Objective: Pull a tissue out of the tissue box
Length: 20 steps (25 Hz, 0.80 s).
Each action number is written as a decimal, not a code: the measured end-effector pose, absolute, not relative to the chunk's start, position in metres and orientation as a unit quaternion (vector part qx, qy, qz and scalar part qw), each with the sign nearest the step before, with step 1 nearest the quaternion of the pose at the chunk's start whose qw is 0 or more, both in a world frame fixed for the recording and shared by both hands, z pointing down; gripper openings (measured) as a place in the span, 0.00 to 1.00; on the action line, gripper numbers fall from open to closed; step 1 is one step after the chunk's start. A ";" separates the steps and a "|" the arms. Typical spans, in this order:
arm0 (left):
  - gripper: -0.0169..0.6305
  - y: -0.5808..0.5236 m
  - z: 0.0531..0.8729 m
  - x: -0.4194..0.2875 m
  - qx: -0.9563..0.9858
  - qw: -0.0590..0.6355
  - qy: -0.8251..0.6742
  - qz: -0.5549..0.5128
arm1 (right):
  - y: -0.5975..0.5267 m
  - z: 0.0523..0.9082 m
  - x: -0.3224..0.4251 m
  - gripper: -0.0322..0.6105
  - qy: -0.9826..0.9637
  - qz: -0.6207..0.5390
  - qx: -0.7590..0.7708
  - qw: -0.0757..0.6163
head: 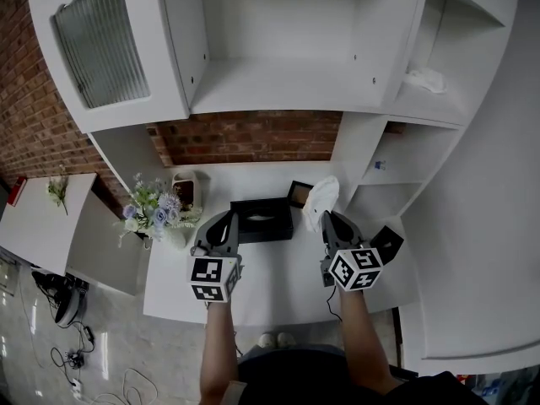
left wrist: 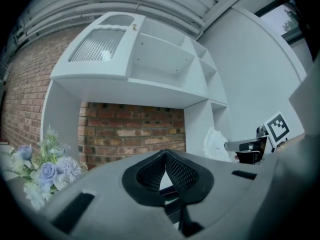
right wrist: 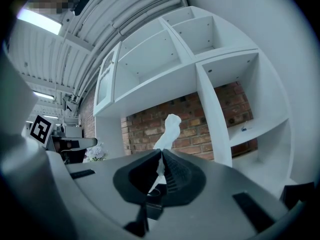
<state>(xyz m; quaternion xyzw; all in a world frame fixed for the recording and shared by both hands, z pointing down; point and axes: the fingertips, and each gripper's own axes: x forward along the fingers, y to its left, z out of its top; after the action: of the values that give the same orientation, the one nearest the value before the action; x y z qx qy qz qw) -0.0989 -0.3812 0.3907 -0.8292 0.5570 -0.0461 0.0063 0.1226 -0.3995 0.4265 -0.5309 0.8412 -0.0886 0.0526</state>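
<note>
White, crumpled tissue (head: 323,197) is pinched in the right tool (head: 327,219), just right of the black rectangular tissue box (head: 261,220) on the smooth white bench (head: 278,285). The left tool (head: 226,219) is near the box's left end.

Left gripper view: its ribbed black jaws meet, nothing between them; the tissue shows far right.

Right gripper view: the jaws are clamped on the soft tissue, which rises as a twisted plume before rough red brick (right wrist: 190,129).

The white desk (head: 278,281) carries a black tissue box (head: 261,220), a flower bouquet (head: 156,213) and a small dark frame (head: 299,192).
</note>
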 end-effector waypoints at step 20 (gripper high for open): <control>0.04 -0.381 0.405 -0.100 -0.830 -0.009 0.555 -0.052 | -0.398 0.437 0.110 0.05 0.851 -0.087 -0.518 0.021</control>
<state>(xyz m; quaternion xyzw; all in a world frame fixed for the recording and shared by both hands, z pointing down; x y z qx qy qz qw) -0.0996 -0.3808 0.4048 -0.8301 0.5551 -0.0518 -0.0090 0.1098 -0.3981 0.4367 -0.5182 0.8506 -0.0869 0.0209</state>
